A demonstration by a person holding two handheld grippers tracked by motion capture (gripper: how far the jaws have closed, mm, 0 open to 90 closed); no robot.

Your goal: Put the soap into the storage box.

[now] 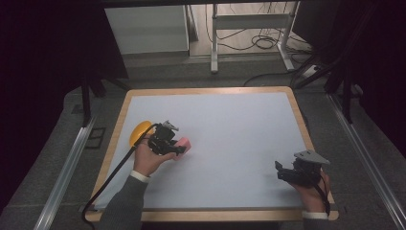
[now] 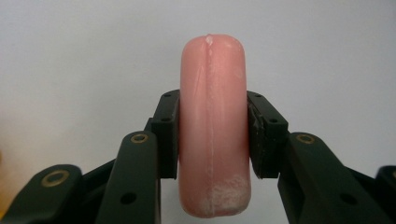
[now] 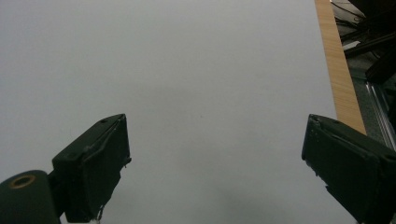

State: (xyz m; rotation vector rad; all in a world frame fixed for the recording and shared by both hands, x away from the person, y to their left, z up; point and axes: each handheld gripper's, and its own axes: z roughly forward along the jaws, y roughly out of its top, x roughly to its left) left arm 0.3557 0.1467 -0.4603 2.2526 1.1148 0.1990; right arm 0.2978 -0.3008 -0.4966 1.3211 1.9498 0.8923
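While the left gripper clamps it from both flat sides, the pink bar of soap stands on edge between the two black jaws, its rounded end pointing away from the camera and a moulding seam running down its narrow face. From above, the same bar sits at the left-middle of the white mat, low to or on the surface — which of the two I cannot tell — with a yellow dome-shaped object just behind the left hand, near the mat's left edge.

Judging by its waxy sheen and the chalky scuffed patch at its near end, the soap should be stiff and fairly light, but slick: a smooth curved body that could squirt out of a hard pinch or pick up dents from the pads. The present hold looks sensible — across the broad faces near mid-length, where the sides are flattest, not out on the rounded end.

Over at the right front corner of the table, the right gripper is empty, its jaws spread wide above bare mat, and the wooden table edge runs along beside it
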